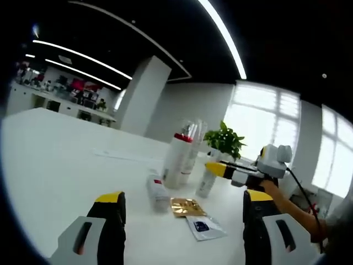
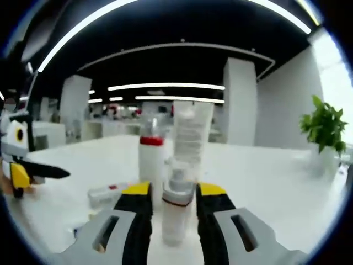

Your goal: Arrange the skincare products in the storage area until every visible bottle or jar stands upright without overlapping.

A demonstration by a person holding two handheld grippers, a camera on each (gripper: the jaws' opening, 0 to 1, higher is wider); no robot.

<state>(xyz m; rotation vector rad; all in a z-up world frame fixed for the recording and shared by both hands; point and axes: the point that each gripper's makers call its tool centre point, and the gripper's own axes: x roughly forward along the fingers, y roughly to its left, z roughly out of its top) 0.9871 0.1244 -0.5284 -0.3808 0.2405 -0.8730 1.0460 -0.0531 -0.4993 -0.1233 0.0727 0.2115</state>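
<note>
On the white table a tall white bottle with a red band and clear cap stands upright. Behind it stands a clear-topped tube. A short white tube lies on its side in front. My left gripper hovers open above the table, nothing between its jaws. My right gripper comes in from the right onto a small white bottle. In the right gripper view that small bottle stands upright, held between the jaws of my right gripper.
A gold sachet and a white sachet lie flat near the left jaws. A potted plant stands behind the bottles. In the right gripper view the red-banded bottle, tube and lying tube sit ahead, left gripper at left.
</note>
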